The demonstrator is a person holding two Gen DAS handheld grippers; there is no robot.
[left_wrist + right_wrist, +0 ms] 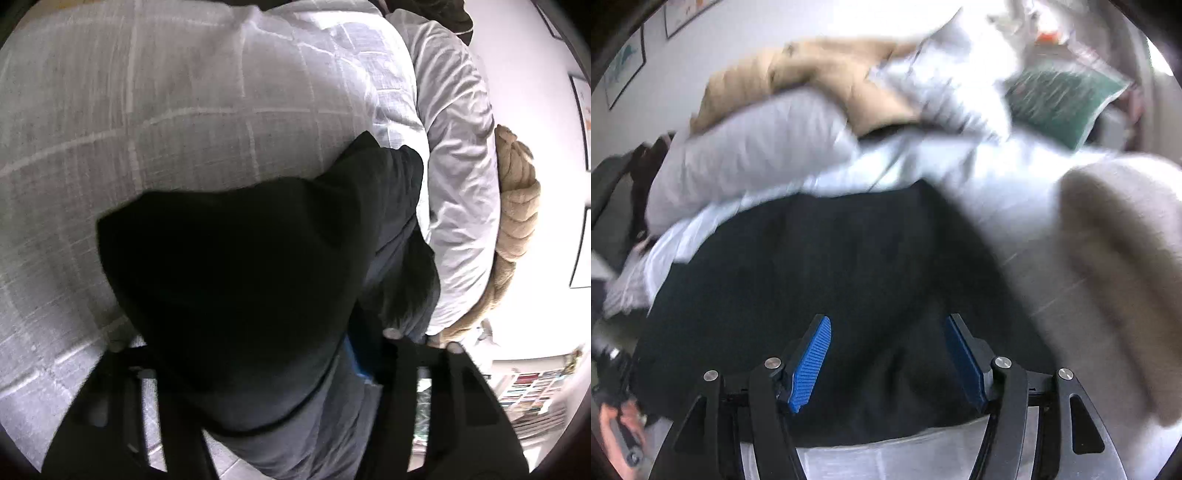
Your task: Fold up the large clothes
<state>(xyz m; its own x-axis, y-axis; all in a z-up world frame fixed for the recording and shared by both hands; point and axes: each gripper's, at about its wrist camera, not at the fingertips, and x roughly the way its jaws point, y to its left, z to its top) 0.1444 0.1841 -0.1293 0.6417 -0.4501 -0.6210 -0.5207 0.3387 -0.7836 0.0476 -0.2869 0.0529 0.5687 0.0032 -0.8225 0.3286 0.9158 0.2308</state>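
blue-padded fingers [812, 354] of the right hand-held gripper [886, 362] stand apart above the black garment [820, 258], nothing between them. draped black cloth hides the left hand-held gripper [280, 369], so i cannot tell its state. garment lies on the bed's white checked cover [147, 129], near a beige blanket [517, 206].

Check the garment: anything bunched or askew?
Yes. The black garment is heaped in a lump over the left gripper, hiding its fingers, not flat on the bedspread. The right gripper is open above it.
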